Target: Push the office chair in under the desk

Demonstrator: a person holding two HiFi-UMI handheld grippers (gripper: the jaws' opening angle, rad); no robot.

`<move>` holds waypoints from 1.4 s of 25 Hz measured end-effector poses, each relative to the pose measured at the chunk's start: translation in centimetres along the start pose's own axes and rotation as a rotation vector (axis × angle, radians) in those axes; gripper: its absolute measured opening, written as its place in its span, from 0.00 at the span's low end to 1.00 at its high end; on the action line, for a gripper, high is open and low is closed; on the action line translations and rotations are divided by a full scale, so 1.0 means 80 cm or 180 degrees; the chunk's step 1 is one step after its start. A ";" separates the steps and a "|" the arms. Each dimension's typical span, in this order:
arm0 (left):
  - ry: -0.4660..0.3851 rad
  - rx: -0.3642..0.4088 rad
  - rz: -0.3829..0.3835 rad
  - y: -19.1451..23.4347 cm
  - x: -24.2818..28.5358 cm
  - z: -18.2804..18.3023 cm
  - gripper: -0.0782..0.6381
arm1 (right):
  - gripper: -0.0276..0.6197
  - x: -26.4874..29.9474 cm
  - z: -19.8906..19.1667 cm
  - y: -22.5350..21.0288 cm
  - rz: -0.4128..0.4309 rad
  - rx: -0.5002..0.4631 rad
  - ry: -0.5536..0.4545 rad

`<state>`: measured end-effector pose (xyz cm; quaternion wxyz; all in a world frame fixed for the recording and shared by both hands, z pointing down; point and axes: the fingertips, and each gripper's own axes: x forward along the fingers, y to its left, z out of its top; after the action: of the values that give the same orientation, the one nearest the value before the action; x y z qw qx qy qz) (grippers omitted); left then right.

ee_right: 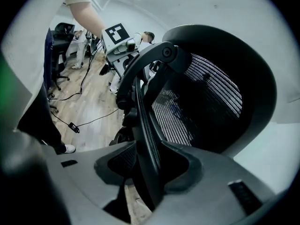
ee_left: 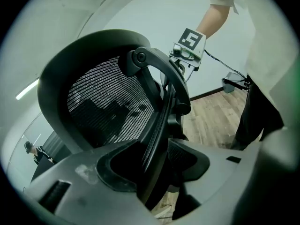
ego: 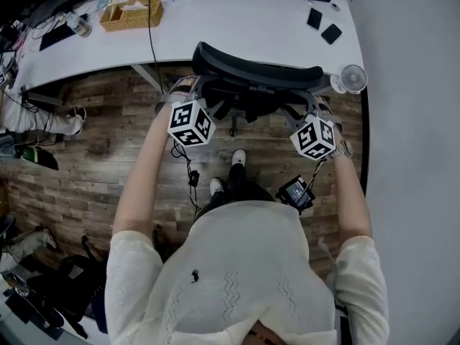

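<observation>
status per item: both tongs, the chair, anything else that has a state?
left tongs: shut on one side edge of the office chair backrest.
right tongs: shut on the opposite side edge.
office chair: upright, backrest at the edge of the desk, seat out of sight.
desk fan: upright by the desk's right corner; running or not, cannot tell.
</observation>
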<state>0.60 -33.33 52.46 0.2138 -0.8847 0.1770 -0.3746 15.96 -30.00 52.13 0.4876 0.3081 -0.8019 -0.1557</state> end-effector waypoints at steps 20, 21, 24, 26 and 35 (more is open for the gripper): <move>0.0020 -0.0032 0.0016 0.036 0.035 0.001 0.39 | 0.30 0.027 -0.015 -0.042 0.0036 0.0016 -0.0051; 0.0021 -0.0029 0.0023 0.037 0.036 0.002 0.39 | 0.30 0.027 -0.016 -0.044 0.0028 0.0021 -0.0063; 0.0019 -0.0021 0.0033 0.040 0.041 0.003 0.39 | 0.30 0.029 -0.018 -0.048 0.0010 0.0034 -0.0073; 0.0024 -0.0031 0.0021 0.043 0.043 0.002 0.39 | 0.30 0.032 -0.019 -0.051 0.0021 0.0034 -0.0071; 0.0028 -0.0010 0.0052 0.057 0.054 0.000 0.39 | 0.30 0.042 -0.021 -0.066 0.0002 0.0023 -0.0086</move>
<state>2.75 -39.21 52.65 0.2147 -0.8818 0.1858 -0.3765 18.12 -36.12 52.33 0.4756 0.3076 -0.8091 -0.1567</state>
